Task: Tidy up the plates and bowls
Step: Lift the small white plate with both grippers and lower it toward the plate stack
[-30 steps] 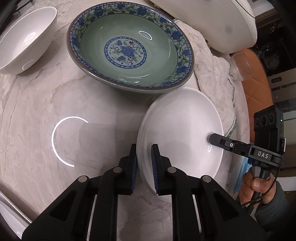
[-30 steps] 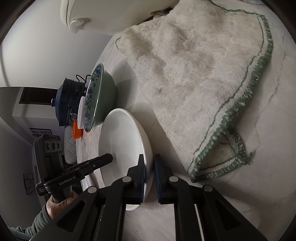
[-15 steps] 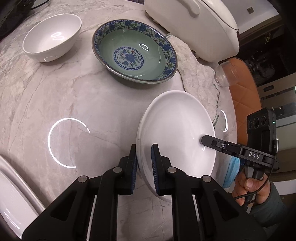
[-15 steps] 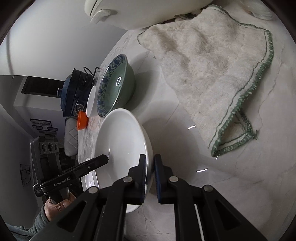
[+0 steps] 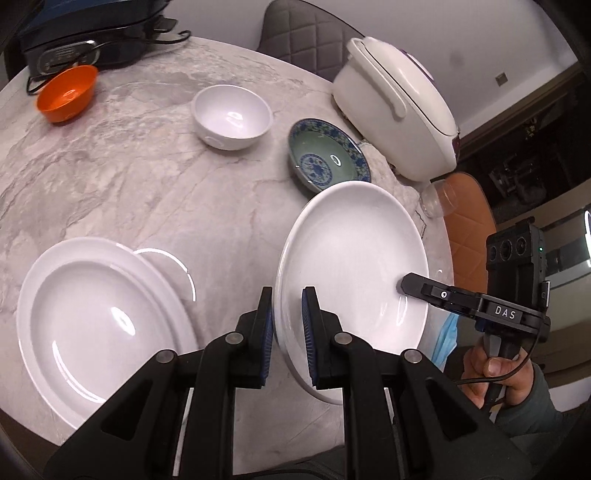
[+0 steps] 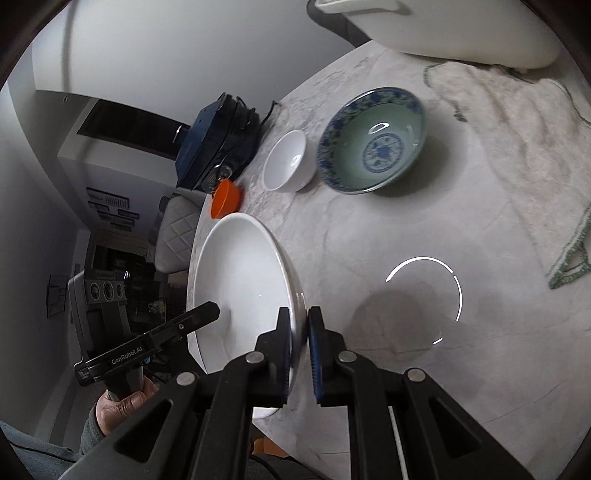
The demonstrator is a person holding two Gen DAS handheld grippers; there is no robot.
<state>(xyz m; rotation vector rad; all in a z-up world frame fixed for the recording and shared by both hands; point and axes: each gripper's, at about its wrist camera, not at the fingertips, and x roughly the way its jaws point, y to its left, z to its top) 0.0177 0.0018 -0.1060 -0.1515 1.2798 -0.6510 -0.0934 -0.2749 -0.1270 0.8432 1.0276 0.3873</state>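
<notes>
Both grippers hold one white plate [image 5: 354, 258] in the air above the marble table [image 5: 129, 177]. My left gripper [image 5: 288, 310] is shut on its near-left rim. My right gripper [image 6: 299, 325] is shut on the opposite rim, and its finger shows in the left wrist view [image 5: 424, 290]. The plate also shows in the right wrist view [image 6: 240, 288]. A larger white plate [image 5: 99, 321] lies on the table at the lower left. A green-and-blue patterned bowl [image 5: 328, 158], a white bowl [image 5: 231, 116] and an orange bowl [image 5: 66, 92] stand farther back.
A white rice cooker [image 5: 399, 107] stands at the back right on a white cloth [image 6: 524, 155]. A dark blue appliance [image 5: 85, 33] sits at the back left. A clear glass [image 5: 439, 199] lies by the table's right edge. Chairs surround the table.
Both grippers have lifted the white plate high above the table and pulled back. The table now looks farther away, and the larger plate and more bowls have come into view.
</notes>
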